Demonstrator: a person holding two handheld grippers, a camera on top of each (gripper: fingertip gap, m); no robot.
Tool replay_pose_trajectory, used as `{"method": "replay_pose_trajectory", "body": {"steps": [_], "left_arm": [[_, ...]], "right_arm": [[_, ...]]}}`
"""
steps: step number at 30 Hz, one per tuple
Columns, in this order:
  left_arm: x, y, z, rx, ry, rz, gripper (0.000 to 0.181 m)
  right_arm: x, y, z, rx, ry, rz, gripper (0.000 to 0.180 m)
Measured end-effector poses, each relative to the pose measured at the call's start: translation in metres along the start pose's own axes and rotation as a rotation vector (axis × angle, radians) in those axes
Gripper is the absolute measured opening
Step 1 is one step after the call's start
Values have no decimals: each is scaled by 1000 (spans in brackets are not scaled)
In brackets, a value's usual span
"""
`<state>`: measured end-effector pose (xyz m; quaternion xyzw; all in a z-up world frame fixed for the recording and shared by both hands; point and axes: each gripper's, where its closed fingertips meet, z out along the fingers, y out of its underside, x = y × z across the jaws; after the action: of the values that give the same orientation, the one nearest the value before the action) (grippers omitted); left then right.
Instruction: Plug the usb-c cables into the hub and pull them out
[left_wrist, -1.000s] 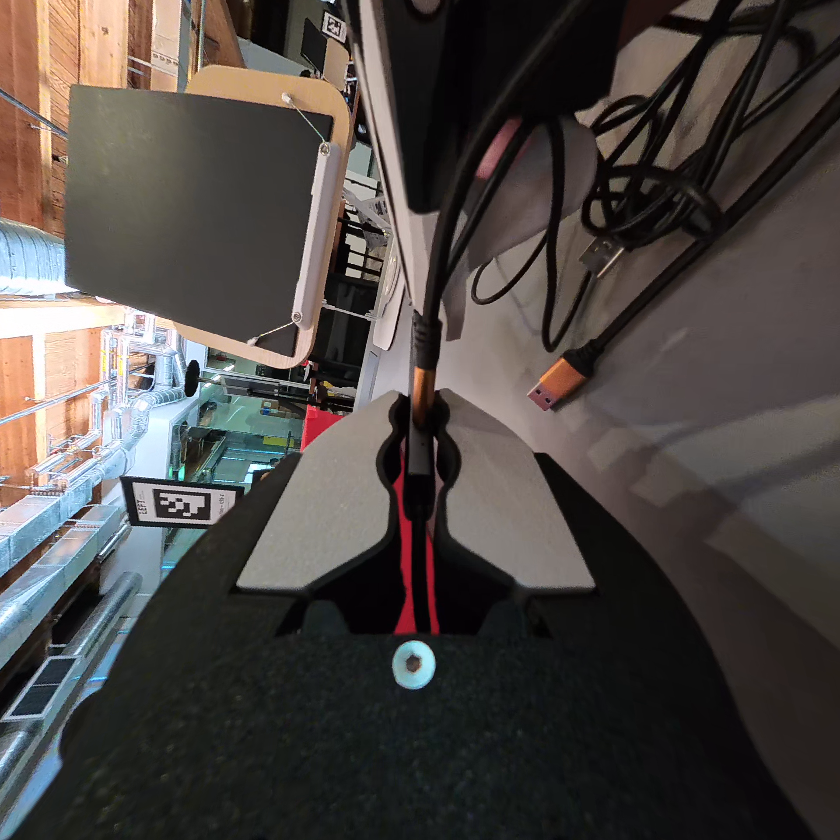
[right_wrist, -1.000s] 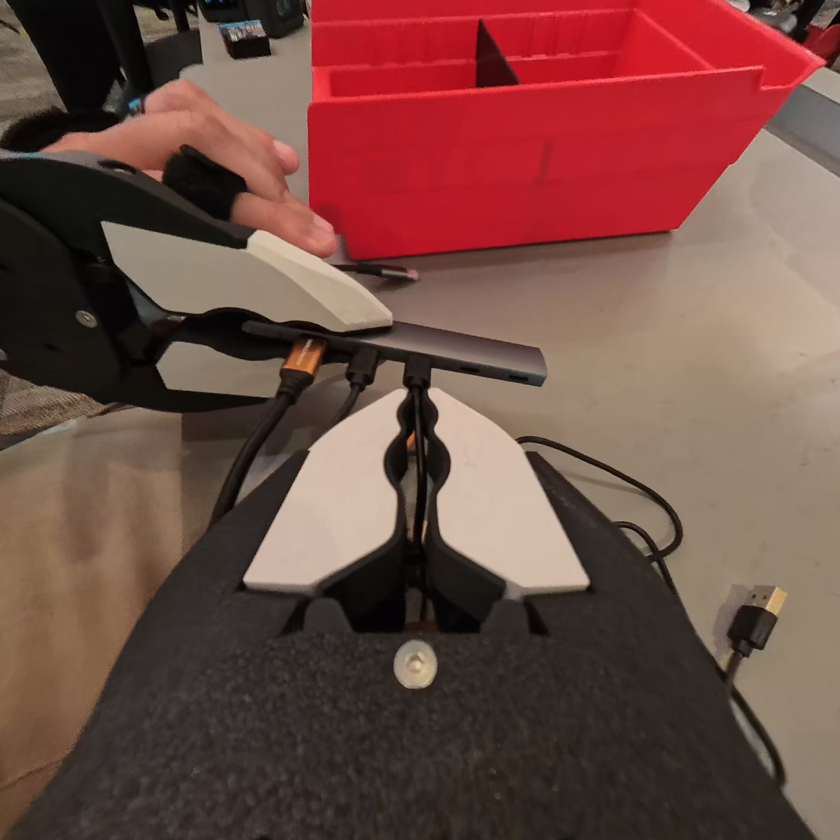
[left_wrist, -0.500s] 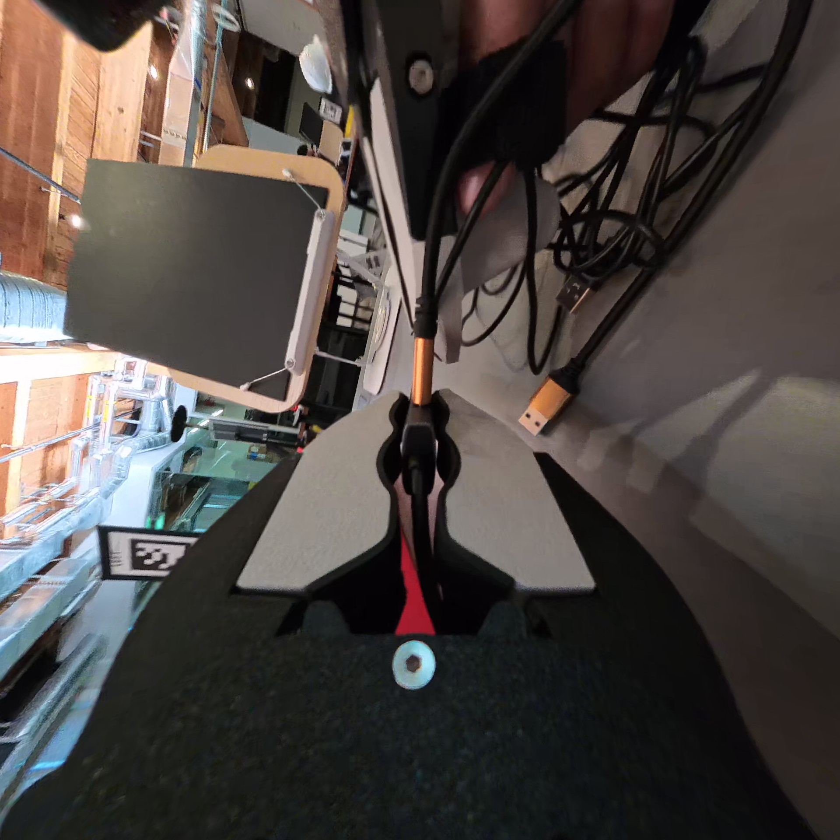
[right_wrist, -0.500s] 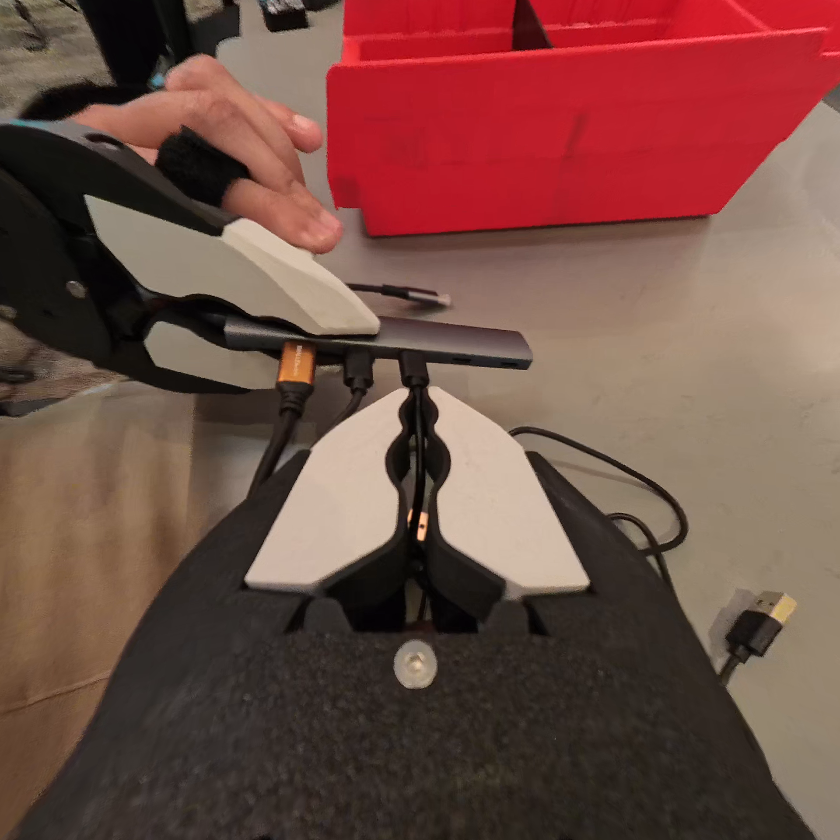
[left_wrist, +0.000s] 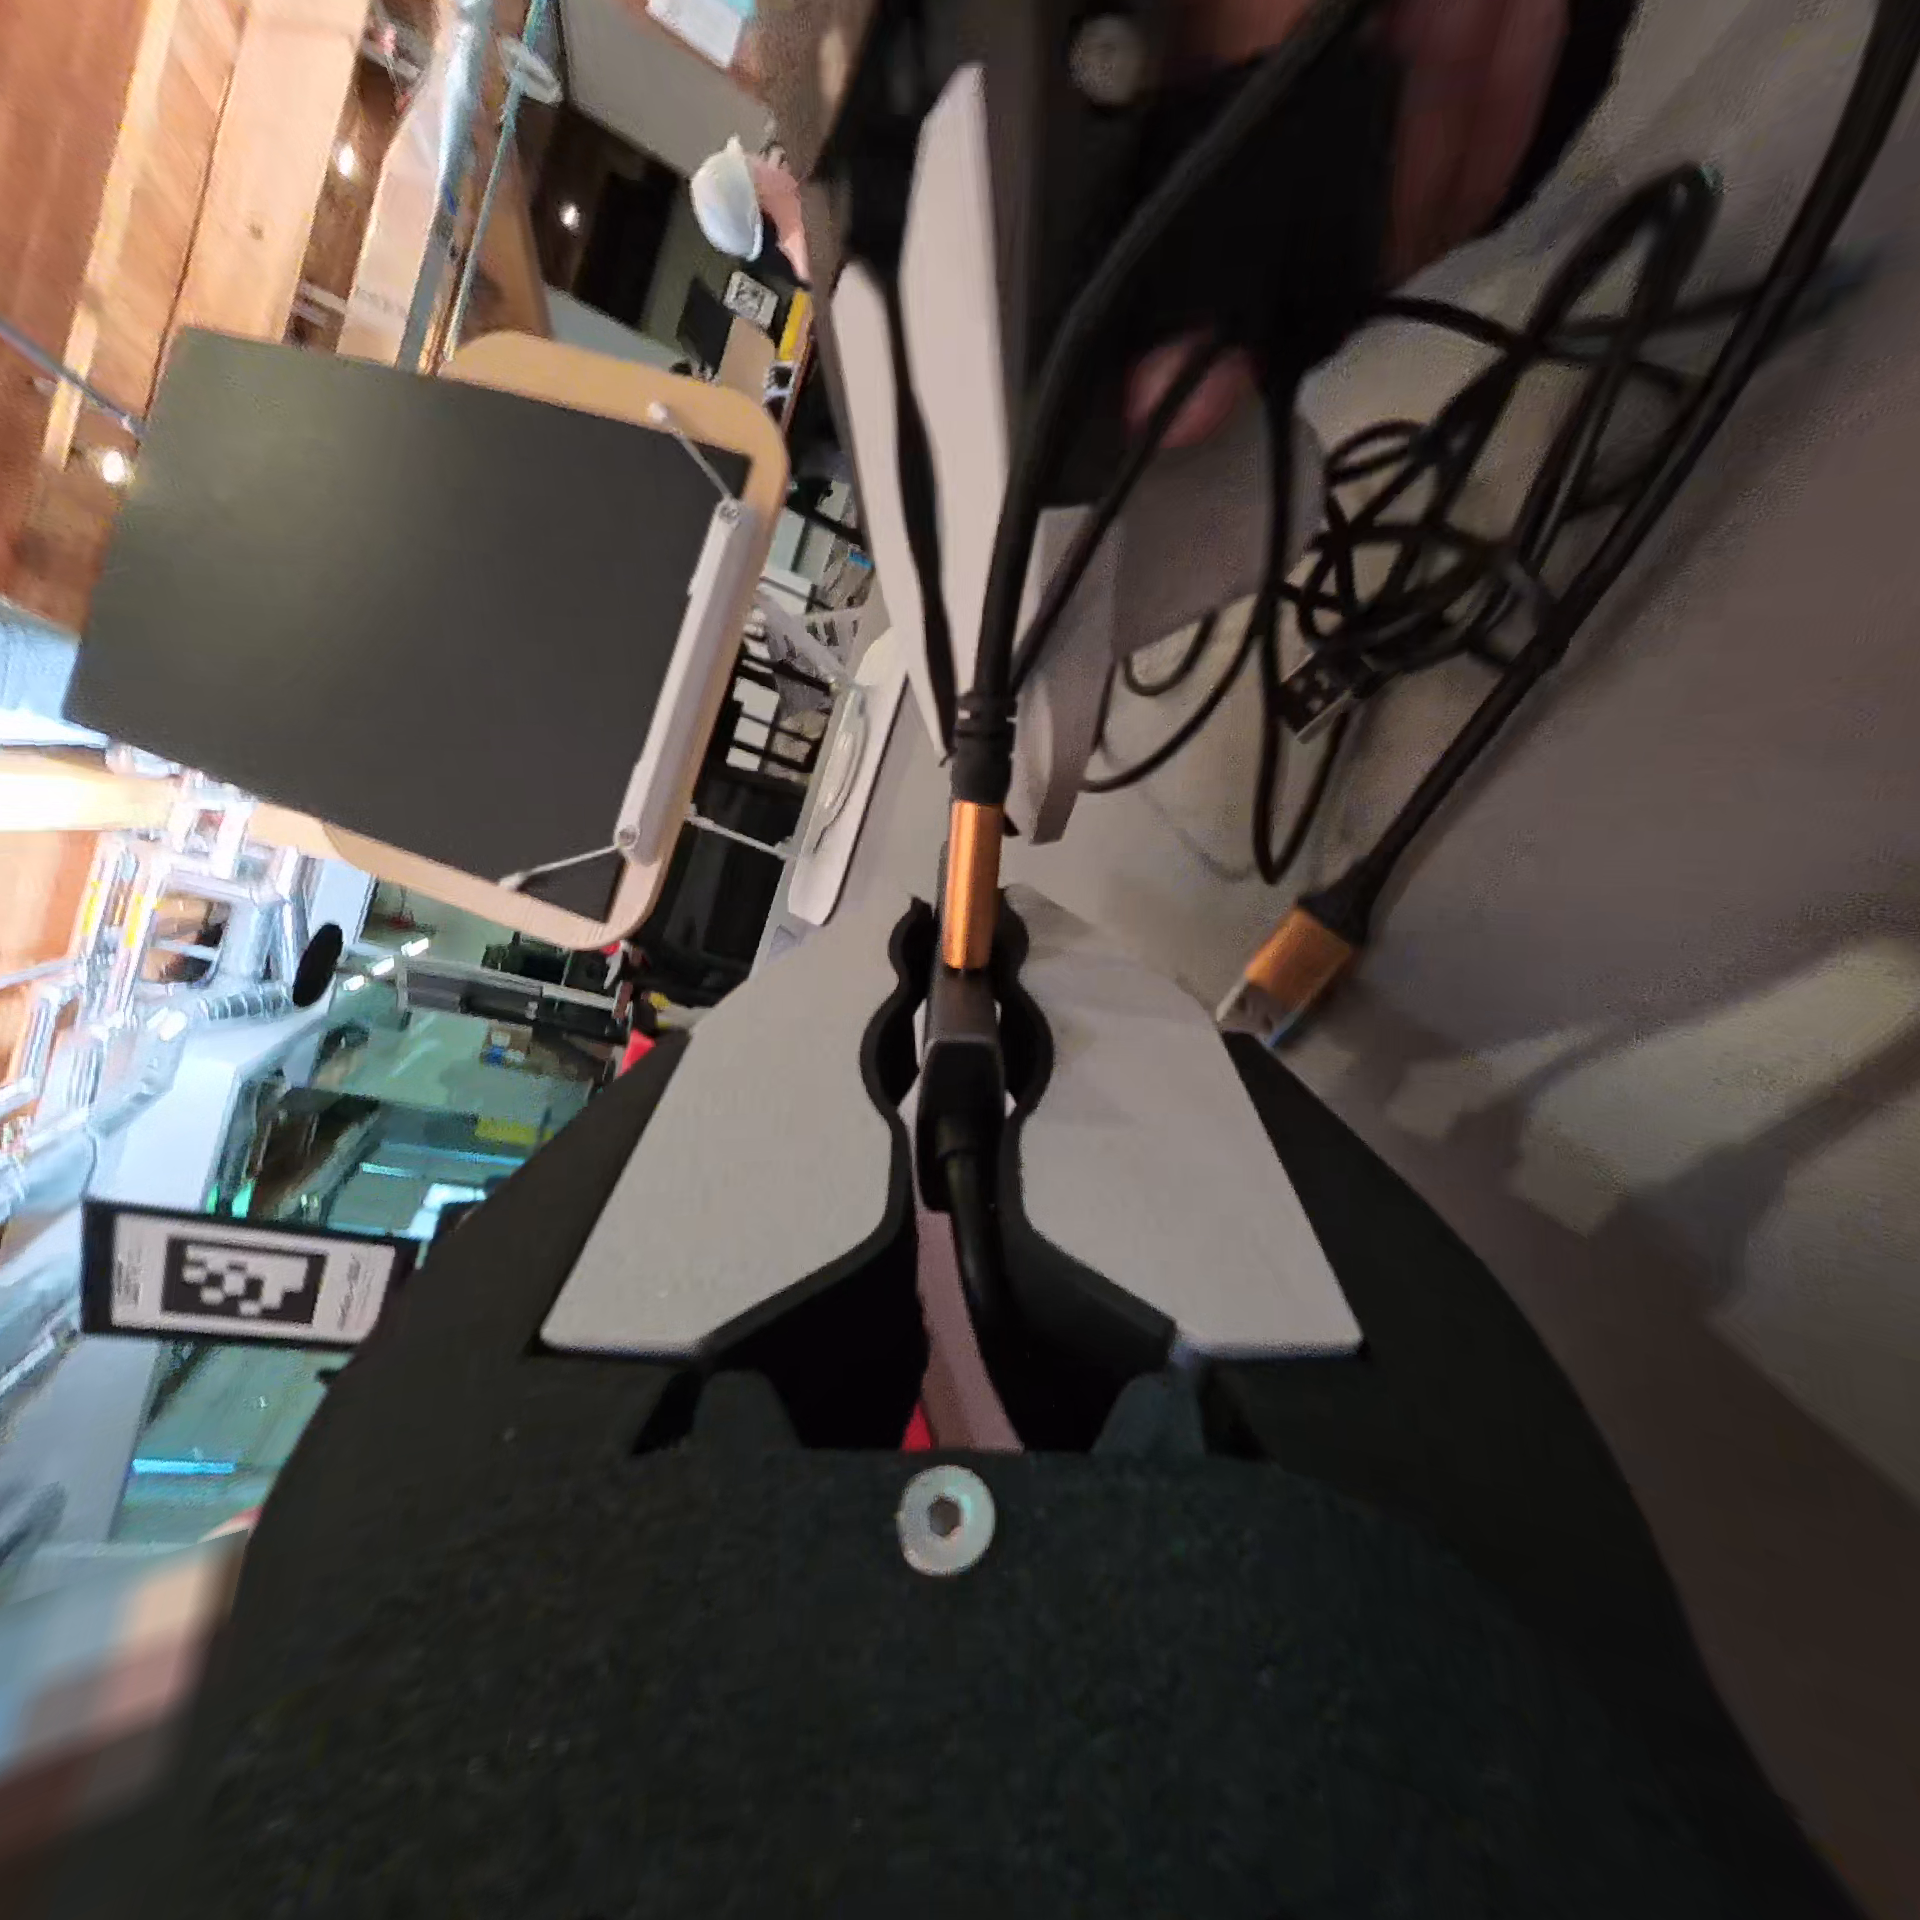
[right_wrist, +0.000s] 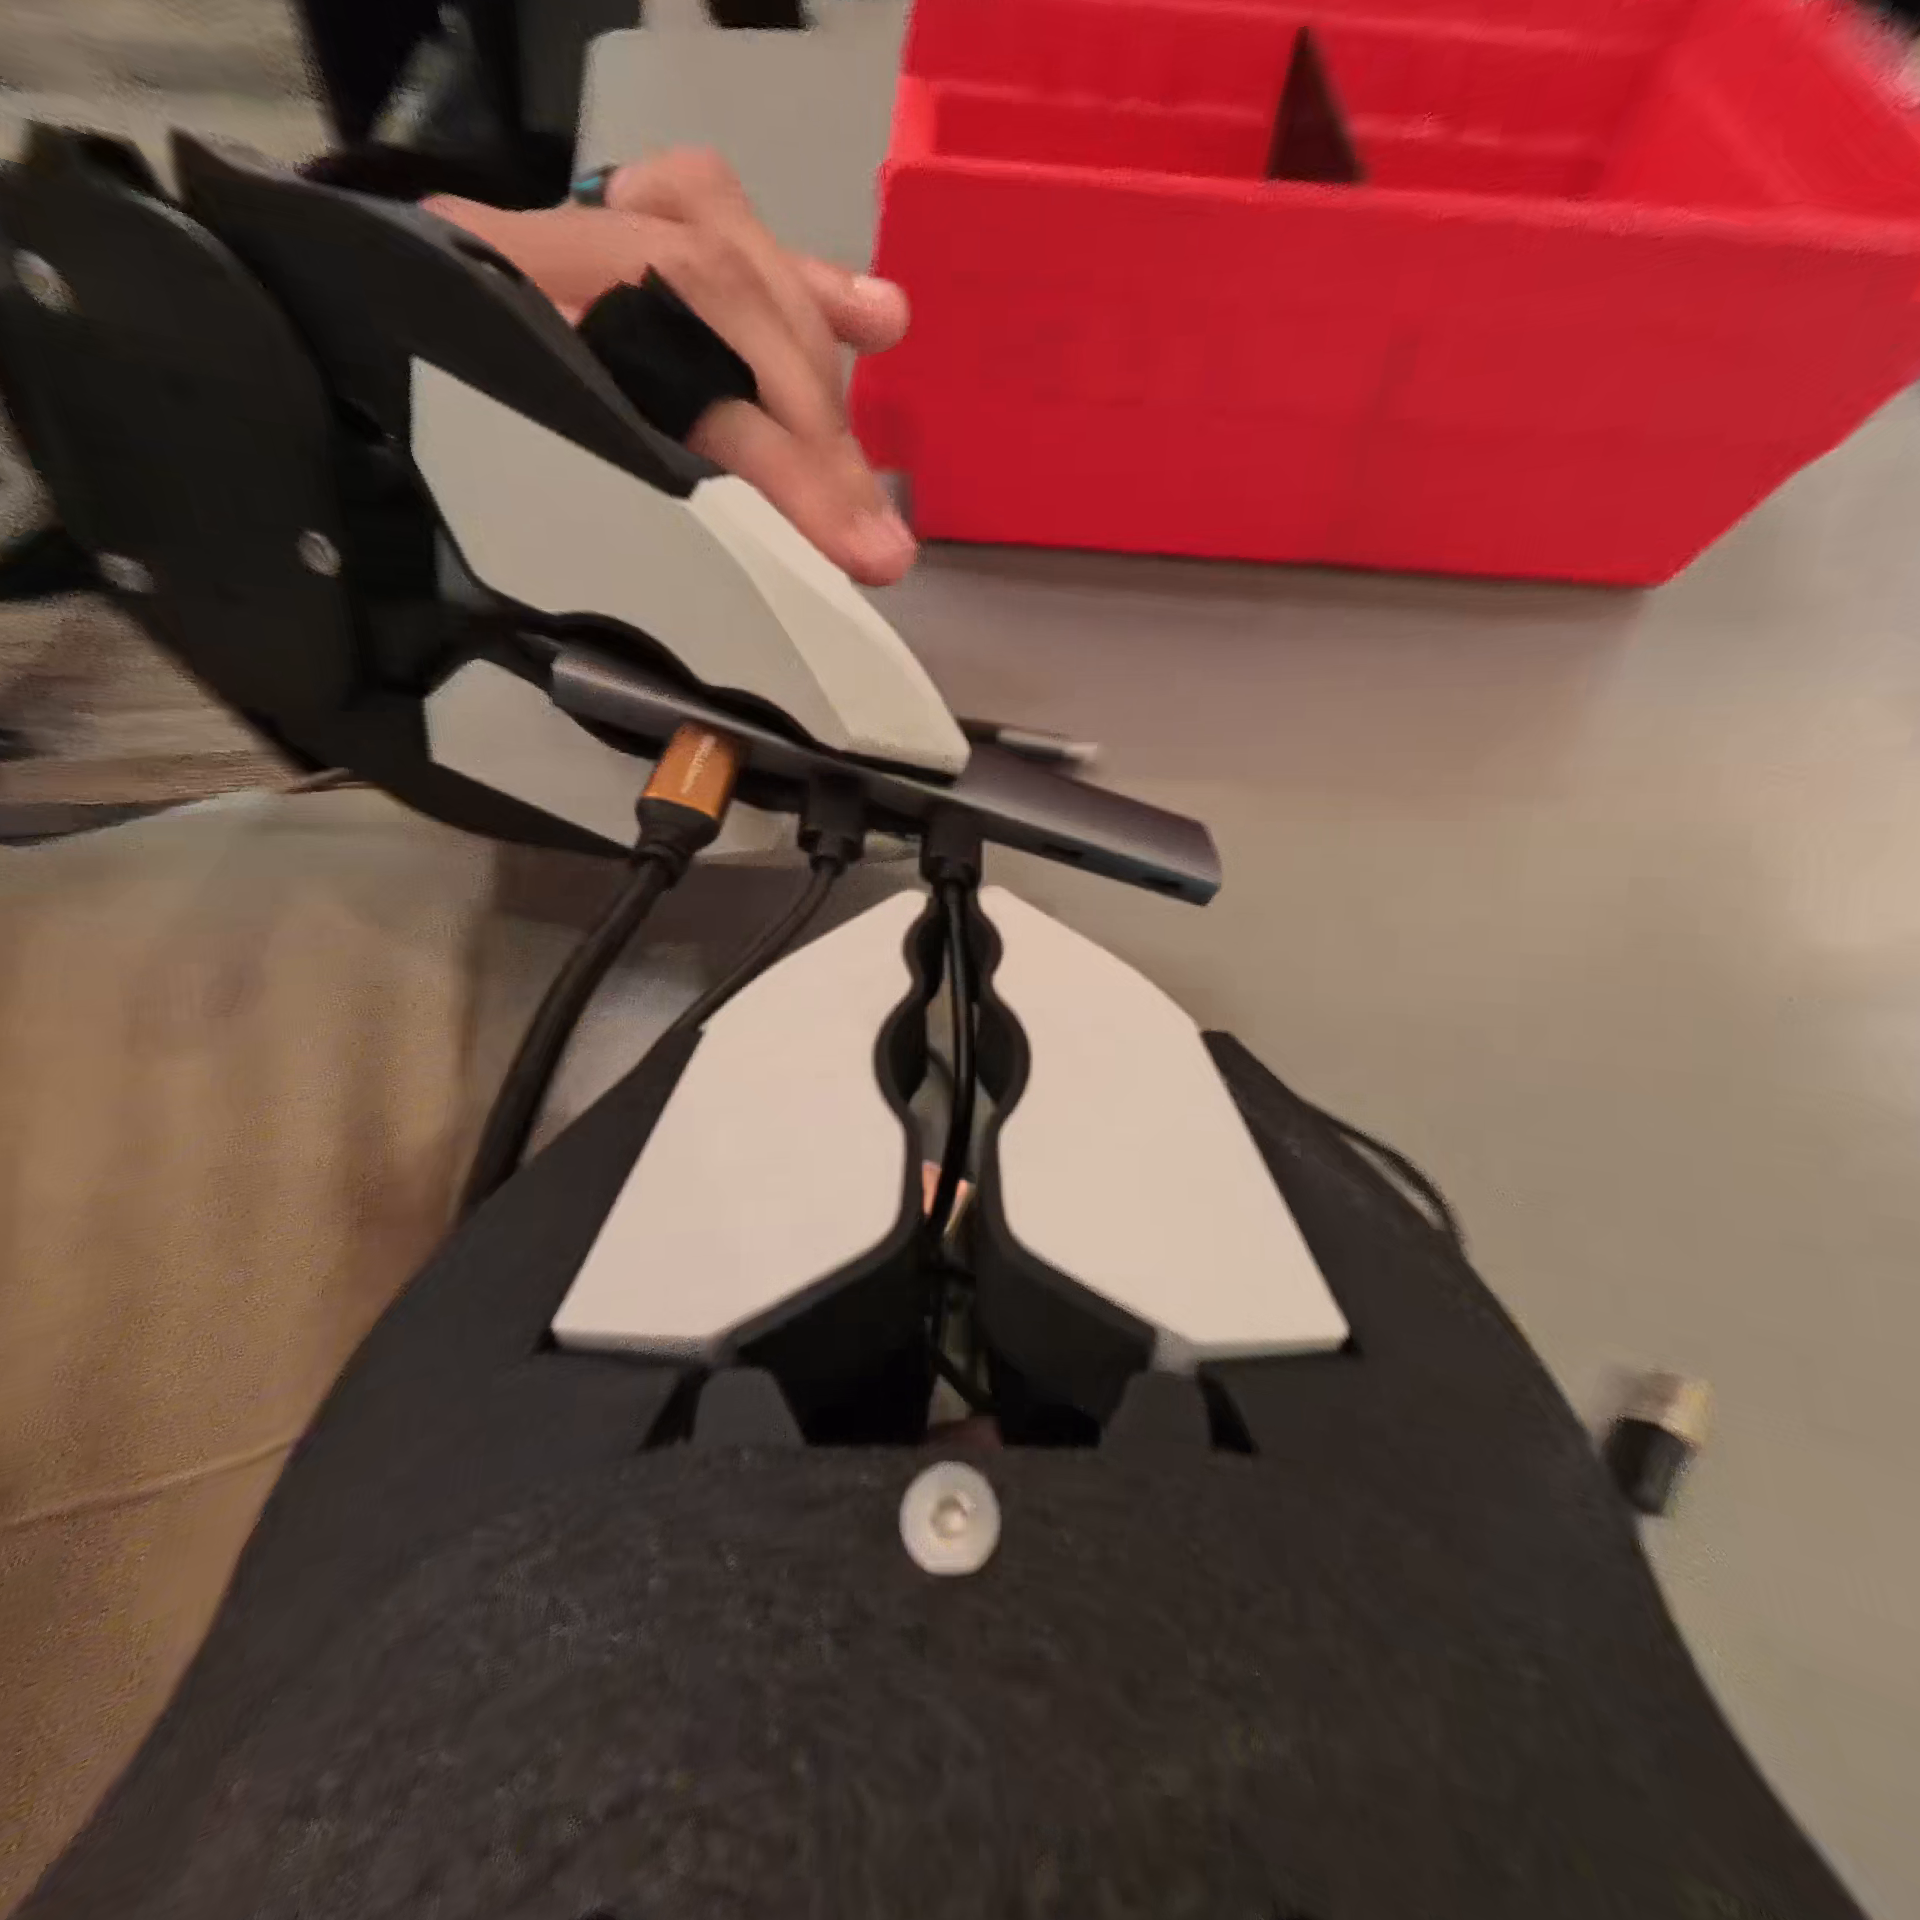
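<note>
- The right gripper (right_wrist: 954, 914), seen in its own wrist view, has its two pale fingers drawn close together around a thin black cable (right_wrist: 958, 1049) just behind that cable's plug; whether the pads truly pinch it is hard to make out, since a narrow gap shows on each side.
- That plug sits in the edge of a slim dark grey metal hub (right_wrist: 1049, 805), which tilts down to the right above the grey table (right_wrist: 1558, 831).
- The left gripper (right_wrist: 810, 727) reaches in from the left, nearly level, its white fingers clenched on the hub's left part, one above and one below.
- In the left wrist view the left gripper (left_wrist: 961, 997) shows the hub (left_wrist: 961, 1049) edge-on between its fingers, with an orange-sleeved plug (left_wrist: 971, 883) beyond the tips.
- A person's hand (right_wrist: 769, 384) with a black finger strap lies over the left gripper.
- Three plugs are in the hub: the orange-sleeved plug (right_wrist: 691, 779) and two black ones; two more ports lie farther right.
- The hub's left end is hidden between the fingers.
- A red plastic bin (right_wrist: 1403, 343) stands behind, cut off at the frame edge.
- One loose black USB plug (right_wrist: 1652, 1439) lies blurred at right.
- A tangle of black cables (left_wrist: 1455, 499) cannot be counted.
</note>
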<state>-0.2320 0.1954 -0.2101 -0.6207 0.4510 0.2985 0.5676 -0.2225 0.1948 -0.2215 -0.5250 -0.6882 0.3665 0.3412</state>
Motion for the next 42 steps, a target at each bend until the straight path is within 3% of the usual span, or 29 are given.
{"method": "replay_pose_trajectory", "body": {"steps": [5, 11, 30, 35, 42], "left_arm": [[-5, 0, -5, 25, 29, -108, 10], [-1, -2, -9, 53, 78, -133, 10], [9, -2, -3, 8, 104, -60, 8], [-2, -22, -12, 187, 151, -295, 9], [2, -32, -24, 289, 159, -310, 14]], "right_arm": [[5, -18, -7, 81, 177, -252, 10], [-5, -17, -7, 63, 157, -372, 7], [-5, -3, -3, 55, 44, -248, 6], [-9, -14, -16, 129, -105, -82, 6], [-25, -16, -29, 179, -286, 42, 6]]}}
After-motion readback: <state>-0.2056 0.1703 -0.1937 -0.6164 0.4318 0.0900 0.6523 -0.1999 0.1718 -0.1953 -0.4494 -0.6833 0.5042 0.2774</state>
